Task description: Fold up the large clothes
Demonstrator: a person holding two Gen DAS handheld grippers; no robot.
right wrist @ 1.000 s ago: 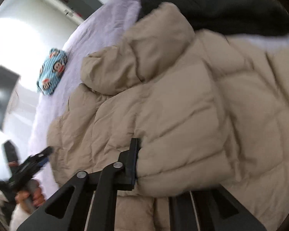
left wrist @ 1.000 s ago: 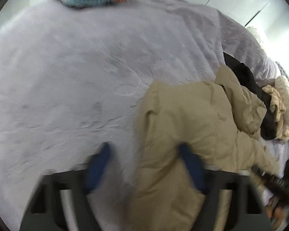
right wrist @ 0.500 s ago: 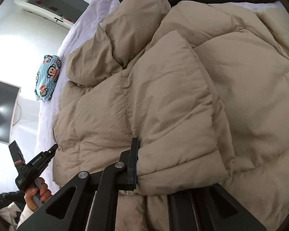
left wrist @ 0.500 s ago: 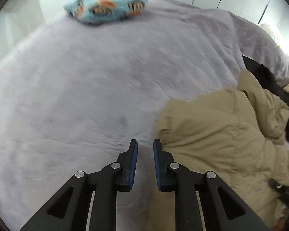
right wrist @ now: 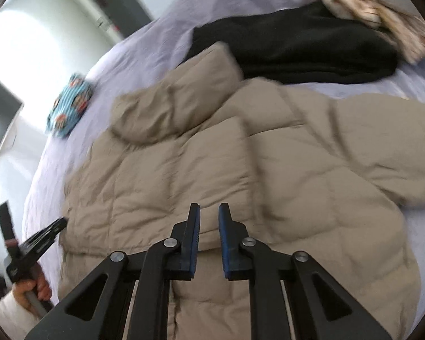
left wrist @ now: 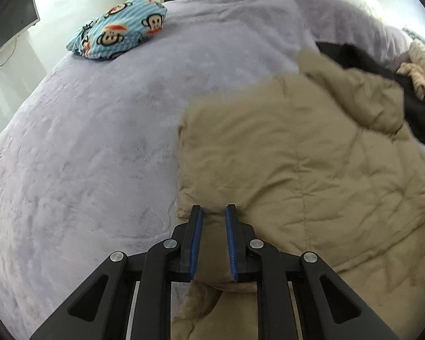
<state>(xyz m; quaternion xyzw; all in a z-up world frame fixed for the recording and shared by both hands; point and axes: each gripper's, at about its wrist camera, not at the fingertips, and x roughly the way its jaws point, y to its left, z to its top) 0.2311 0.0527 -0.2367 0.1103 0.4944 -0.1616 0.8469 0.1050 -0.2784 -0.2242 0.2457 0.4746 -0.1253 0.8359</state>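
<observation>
A tan puffer jacket lies on the purple bed, with a sleeve folded over its body; it also fills the right wrist view. My left gripper hovers at the jacket's left edge, jaws a narrow gap apart with nothing between them. My right gripper hovers over the jacket's lower middle, jaws a narrow gap apart and empty. The left gripper also shows at the left of the right wrist view, in a hand.
A black garment and a beige knitted item lie beyond the jacket. A blue monkey-print bundle sits at the far side of the purple bed. A dark screen stands at left.
My right gripper let go of the jacket fold it held and drew back. My left gripper closed from wide to a narrow gap and moved to the jacket's left edge.
</observation>
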